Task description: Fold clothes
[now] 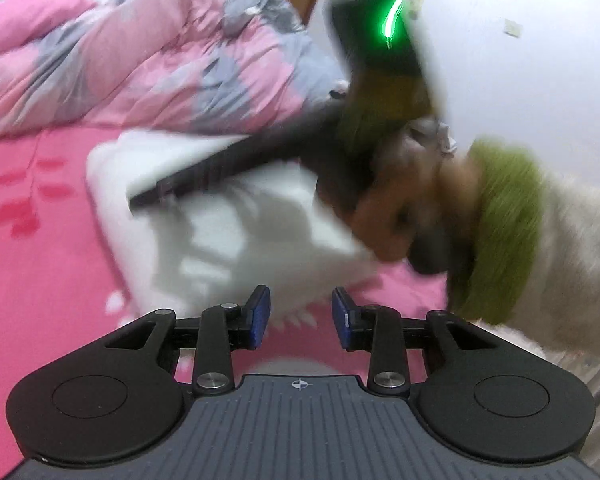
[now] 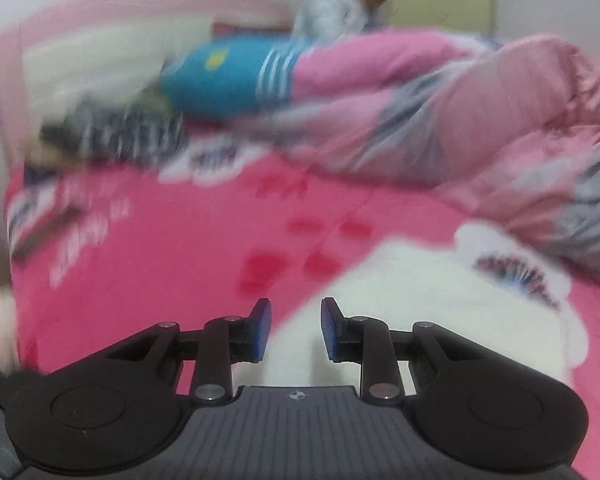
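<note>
The white garment lies as a compact, squarish bundle on the pink bedsheet, looking soft, light and limp, best pinched at an edge or corner, while the left gripper and right gripper hover over it, both parted and empty.

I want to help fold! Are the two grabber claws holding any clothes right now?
No. The left gripper and the right gripper are both open with nothing between their blue pads. The folded white garment lies loose on the pink bedsheet.

Home bedroom, pink bedsheet, rumpled quilt
</note>
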